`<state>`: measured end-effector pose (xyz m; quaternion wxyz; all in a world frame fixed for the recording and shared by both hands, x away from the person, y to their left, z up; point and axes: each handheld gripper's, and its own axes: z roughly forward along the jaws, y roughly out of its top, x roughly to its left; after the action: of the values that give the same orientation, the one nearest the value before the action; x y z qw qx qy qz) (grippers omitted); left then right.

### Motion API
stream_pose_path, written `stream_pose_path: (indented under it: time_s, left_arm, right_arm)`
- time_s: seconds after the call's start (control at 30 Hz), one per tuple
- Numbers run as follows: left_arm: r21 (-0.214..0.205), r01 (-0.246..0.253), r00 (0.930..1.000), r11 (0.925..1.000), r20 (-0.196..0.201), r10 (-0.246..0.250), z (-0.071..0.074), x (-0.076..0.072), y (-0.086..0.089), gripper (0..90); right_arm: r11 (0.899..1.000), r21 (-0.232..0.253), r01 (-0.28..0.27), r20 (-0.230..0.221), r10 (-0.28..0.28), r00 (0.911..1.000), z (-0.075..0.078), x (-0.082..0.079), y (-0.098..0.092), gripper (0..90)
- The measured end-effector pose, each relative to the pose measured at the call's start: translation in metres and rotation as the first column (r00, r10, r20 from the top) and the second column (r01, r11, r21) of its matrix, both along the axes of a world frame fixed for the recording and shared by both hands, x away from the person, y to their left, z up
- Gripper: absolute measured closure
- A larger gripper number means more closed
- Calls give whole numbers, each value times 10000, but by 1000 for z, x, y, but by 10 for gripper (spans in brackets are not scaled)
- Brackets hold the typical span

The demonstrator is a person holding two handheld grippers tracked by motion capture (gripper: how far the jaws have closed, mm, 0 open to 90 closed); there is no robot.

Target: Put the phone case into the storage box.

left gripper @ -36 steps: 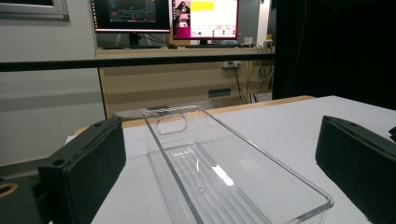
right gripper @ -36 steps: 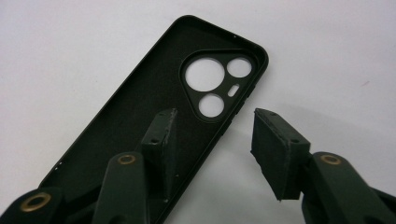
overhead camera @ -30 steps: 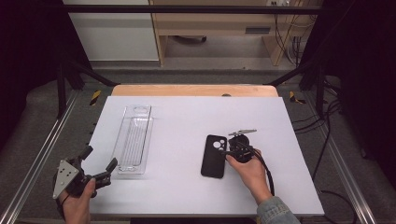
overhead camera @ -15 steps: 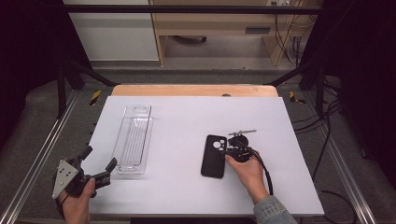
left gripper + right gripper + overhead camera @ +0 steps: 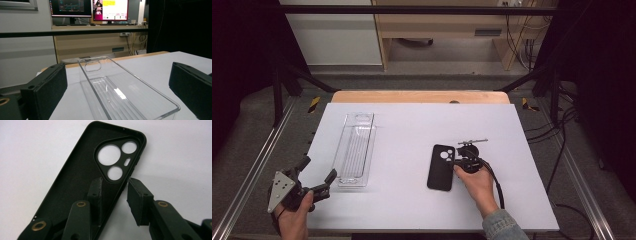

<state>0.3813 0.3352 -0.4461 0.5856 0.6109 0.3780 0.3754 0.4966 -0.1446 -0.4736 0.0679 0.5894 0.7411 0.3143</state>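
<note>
Two items on the white surface [image 5: 412, 200]: black moulded phone case [image 5: 440, 167], right of centre, its edge between the closing, not yet pinching right tongs [image 5: 113, 195]; clear plastic tray [image 5: 356, 150], untouched before the wide-open left tongs [image 5: 316, 175]. Lifting and placing likely remain.

A black phone case [image 5: 441, 167] and a clear, ribbed plastic tray [image 5: 355, 148] lie on the white table [image 5: 412, 125], whose far edge is light wood.
</note>
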Motion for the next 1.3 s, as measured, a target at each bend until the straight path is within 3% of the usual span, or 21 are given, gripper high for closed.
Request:
stream_pose_path:
  time_s: [0.37,0.93,1.3]
  left_arm:
    - [-10,-7,10000,10000,-19,7,0,0,0,13]
    - [234,66,9999,9997,-77,-64,-1,1,-4,13]
    - [251,78,9999,9997,-101,-75,-1,1,-3,14]
  right_arm:
    - [9996,247,150,-244,-144,9996,0,2,-1,667]
    - [9994,58,342,-241,-340,9991,-3,2,1,670]
    - [9983,82,574,-244,-572,9981,-3,1,0,744]
